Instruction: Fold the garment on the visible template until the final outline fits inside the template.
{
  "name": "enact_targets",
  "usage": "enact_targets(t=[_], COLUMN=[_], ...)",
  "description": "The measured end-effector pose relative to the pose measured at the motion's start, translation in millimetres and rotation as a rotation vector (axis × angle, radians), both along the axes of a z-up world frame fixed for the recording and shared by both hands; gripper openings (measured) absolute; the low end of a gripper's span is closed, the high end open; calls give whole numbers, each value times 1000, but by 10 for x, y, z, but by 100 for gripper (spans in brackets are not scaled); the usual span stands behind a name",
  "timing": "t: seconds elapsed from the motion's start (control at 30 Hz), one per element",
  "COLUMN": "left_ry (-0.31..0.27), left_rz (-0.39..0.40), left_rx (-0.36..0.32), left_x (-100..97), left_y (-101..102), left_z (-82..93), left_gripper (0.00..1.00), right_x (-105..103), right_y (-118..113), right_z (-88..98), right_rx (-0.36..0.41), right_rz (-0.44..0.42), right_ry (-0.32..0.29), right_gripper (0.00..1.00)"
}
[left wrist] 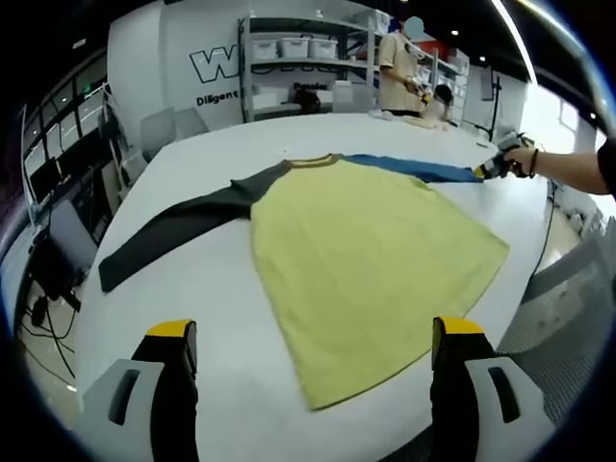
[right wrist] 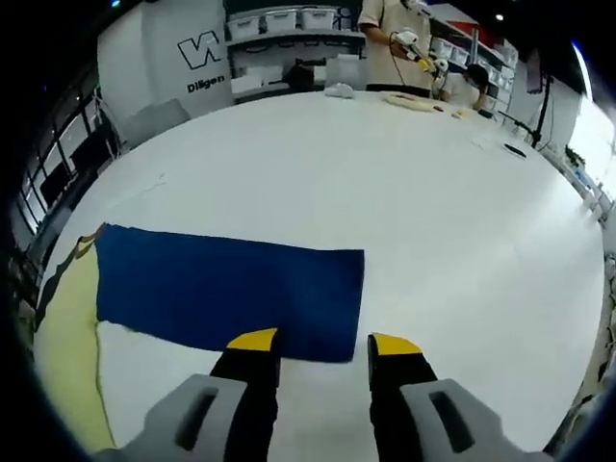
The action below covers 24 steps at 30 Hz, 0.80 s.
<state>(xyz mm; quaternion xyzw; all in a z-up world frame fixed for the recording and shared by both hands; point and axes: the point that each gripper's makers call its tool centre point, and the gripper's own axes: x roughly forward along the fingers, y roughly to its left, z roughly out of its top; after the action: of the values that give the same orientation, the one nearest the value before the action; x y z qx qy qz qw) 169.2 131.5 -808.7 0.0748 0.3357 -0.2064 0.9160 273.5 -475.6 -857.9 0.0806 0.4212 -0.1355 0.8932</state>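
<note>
- At the bottom of the left gripper view, the left gripper [left wrist: 313, 351] had its two yellow-tipped jaws spread wide apart, holding nothing, above the near hem of the garment [left wrist: 366, 260].
- The garment lay flat on the white table [left wrist: 207, 289]: a yellow body, a dark grey sleeve [left wrist: 183, 226] stretched out to one side, and a blue sleeve [left wrist: 414, 168] stretched out to the other.
- At the far end of the blue sleeve, the right gripper [left wrist: 498, 166] sat at the cuff, with a hand [left wrist: 525, 157] behind it.
- In the right gripper view, the right gripper [right wrist: 324, 348] had its jaws parted, the tips at the near edge of the blue sleeve [right wrist: 231, 289] close to the cuff; whether they touched the cloth could not be told.
- The blue sleeve lay flat, and the yellow body [right wrist: 67, 356] showed at the edge of that view.
- Beyond the table stood shelving with white bins [left wrist: 298, 58] and a person [right wrist: 390, 43] at the far edge.
</note>
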Motion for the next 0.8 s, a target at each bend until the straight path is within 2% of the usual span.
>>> enact_targets(t=[0.1,0.13,0.17,0.23,0.4,0.63,0.8], left_ry=[2,4,4,7,5,8,16], left_rz=[5,6,7,7,9,6,1], left_rx=[-5,-8,-9,-5,-3,2,3], left_x=[1,-2,-3,-5,-5,-4,-10], left_y=[4,2,2,10,16,19,13], left_z=[2,3,3,-1,2,-7,-20], left_gripper=[99,99,99,99,99,99,99], right_x=[25,3,11,75,124,98,111], right_y=[-72,-155,-154,-163,-280,-280,-237], right_z=[-42,-74,-96,-101,-135,-134,-115], right_rx=[4,-51,-53,-18,-34,-44,-6], right_rz=[-15,-3,6,-10,-15,-29,-40], right_ry=[9,44,49,20,45,46,39], right_gripper=[26,23,20,18,11,4,0])
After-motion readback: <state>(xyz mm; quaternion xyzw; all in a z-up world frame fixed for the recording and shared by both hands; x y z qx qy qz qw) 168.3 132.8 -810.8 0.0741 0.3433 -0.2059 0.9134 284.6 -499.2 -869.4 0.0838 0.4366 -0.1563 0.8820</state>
